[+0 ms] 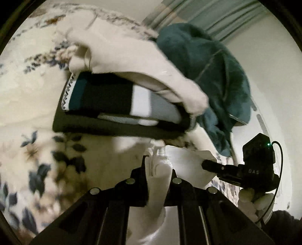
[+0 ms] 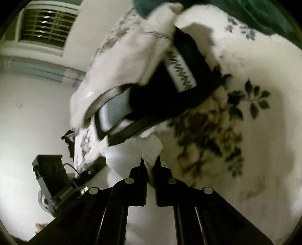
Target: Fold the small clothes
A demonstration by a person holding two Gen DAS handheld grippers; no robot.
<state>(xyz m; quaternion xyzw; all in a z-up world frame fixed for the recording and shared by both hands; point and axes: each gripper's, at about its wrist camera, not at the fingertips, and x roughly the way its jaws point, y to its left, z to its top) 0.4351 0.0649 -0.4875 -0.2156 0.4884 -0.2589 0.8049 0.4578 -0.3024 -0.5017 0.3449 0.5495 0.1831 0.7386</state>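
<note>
A small white garment (image 1: 158, 181) hangs between my two grippers over a floral bedspread (image 1: 34, 150). My left gripper (image 1: 158, 169) is shut on one end of it, the cloth bunched between the fingers. My right gripper (image 2: 150, 165) is shut on the other end of the white garment (image 2: 151, 148). The right gripper also shows in the left wrist view (image 1: 205, 165), gripping the cloth's edge. The left gripper shows in the right wrist view (image 2: 98, 165).
Just beyond lies a stack of folded clothes (image 1: 120, 105) in black, teal, white and grey, with a cream cloth (image 1: 132, 58) draped on top. A dark teal towel (image 1: 205, 75) lies behind it. A curtain (image 1: 207, 17) and a window (image 2: 45, 26) stand at the back.
</note>
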